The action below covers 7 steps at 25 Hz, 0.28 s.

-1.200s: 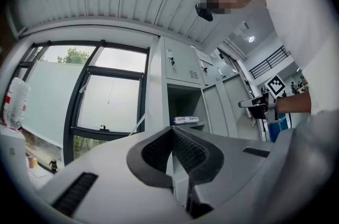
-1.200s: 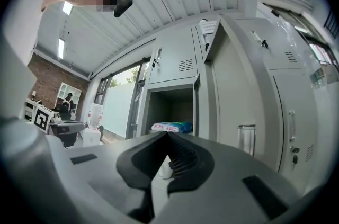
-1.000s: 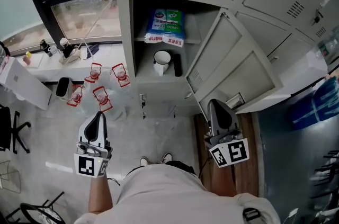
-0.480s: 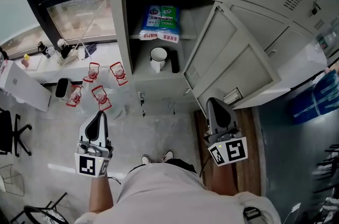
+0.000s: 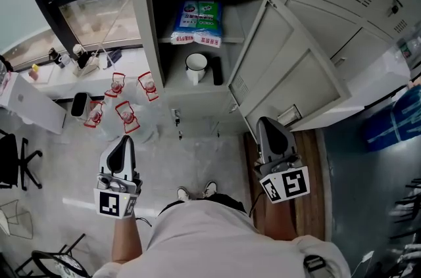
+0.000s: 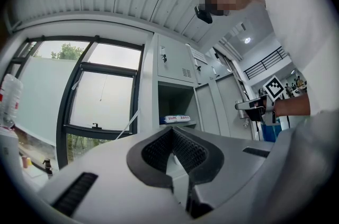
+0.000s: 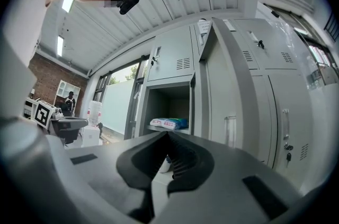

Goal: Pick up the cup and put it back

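Observation:
A white cup [image 5: 196,66] stands on the lower shelf of the open locker [image 5: 155,40], straight ahead in the head view. In the right gripper view a sliver of the cup [image 7: 165,164] peeks out behind the jaws. My left gripper [image 5: 123,142] is held low at the left, far short of the locker, its jaws shut with nothing in them. My right gripper [image 5: 266,124] is held at the right, below the swung-out locker door [image 5: 289,73], shut and empty too. Both gripper views look at the locker from a distance.
A blue-green packet [image 5: 197,22] lies on the upper shelf, and a black object [image 5: 217,69] stands right of the cup. Several red-framed jars [image 5: 122,106] sit on the floor at the left. Shoes [image 5: 196,191] show below, and a window sill with clutter [image 5: 85,60] is at far left.
The view has shifted a little, so the locker sits slightly higher and further left in the picture. Both grippers keep their places and stay shut.

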### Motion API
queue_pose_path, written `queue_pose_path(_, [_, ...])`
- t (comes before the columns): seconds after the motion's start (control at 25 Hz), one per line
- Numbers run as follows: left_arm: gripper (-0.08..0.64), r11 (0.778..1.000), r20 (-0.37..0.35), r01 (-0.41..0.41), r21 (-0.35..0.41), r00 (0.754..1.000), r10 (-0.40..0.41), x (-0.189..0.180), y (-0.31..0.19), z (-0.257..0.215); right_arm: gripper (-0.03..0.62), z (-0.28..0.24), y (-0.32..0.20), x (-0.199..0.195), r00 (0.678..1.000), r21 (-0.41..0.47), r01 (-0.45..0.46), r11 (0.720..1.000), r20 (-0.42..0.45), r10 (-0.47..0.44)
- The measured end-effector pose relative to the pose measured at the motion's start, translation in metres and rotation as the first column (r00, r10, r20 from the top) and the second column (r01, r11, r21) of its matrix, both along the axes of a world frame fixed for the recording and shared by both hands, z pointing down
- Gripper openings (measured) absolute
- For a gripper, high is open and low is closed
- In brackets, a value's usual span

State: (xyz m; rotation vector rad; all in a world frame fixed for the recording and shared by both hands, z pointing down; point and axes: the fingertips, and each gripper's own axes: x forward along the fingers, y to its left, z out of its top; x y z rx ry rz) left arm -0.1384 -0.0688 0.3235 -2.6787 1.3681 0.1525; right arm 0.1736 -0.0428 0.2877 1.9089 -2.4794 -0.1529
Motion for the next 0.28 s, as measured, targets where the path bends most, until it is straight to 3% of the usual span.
queue_pose_path(0.28, [0.020, 1.000, 0.001, -0.005, -0.018, 1.000, 0.005, 0.009, 0.010, 0.007, 0.017, 0.007, 0.004, 0.001, 1.000, -0.014, 0.018, 1.000, 0.004, -0.018])
